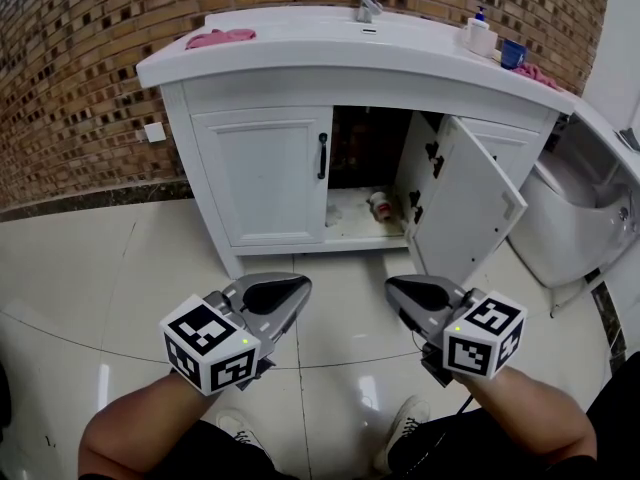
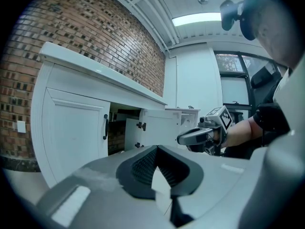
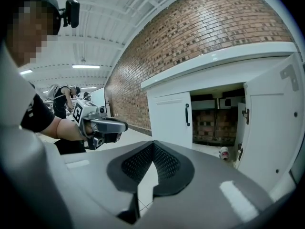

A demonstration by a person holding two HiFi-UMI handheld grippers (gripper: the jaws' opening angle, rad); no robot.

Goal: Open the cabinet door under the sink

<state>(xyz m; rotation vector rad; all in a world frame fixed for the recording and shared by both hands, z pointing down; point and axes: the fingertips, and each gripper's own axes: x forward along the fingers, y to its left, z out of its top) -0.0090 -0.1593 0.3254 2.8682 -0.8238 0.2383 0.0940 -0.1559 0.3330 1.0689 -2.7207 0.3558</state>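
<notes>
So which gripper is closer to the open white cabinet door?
Right. The right gripper hangs in front of the open white cabinet door, not touching; the left gripper is further left, facing the closed white door.

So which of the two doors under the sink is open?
The right-hand door in the head view: it is swung outward, its inner face and hinges showing. The left door, with the black handle, sits shut flat.
</notes>
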